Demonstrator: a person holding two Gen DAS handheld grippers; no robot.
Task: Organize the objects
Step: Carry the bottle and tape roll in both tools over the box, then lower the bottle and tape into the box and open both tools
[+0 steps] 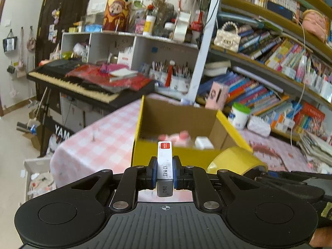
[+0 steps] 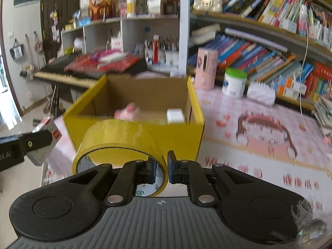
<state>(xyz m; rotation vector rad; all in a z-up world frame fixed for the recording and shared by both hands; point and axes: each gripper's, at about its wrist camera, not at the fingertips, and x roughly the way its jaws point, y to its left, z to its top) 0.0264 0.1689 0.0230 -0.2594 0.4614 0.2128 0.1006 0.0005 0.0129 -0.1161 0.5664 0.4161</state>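
Observation:
My left gripper [image 1: 165, 167] is shut on a small white staple box [image 1: 164, 161] with a red label, held just before the near wall of the yellow cardboard box [image 1: 172, 155]. My right gripper [image 2: 161, 167] is shut on the wall of a yellow tape roll [image 2: 120, 141], one finger inside the ring, held before the same yellow box [image 2: 180, 137]. Inside the box lie a pink toy [image 2: 128, 112] and a small white block [image 2: 175, 116]. The tape roll [image 1: 236, 159] shows at the right in the left wrist view. The staple box [image 2: 46, 139] shows at the left in the right wrist view.
The box stands on a pink checked tablecloth [image 1: 99, 145]. A green-lidded white jar [image 2: 234, 83], a pink carton [image 2: 206, 68] and a white bundle [image 2: 261, 93] stand behind it. Bookshelves [image 1: 269, 62] rise at the right. A keyboard piano [image 1: 83, 83] is at the left, beyond the table edge.

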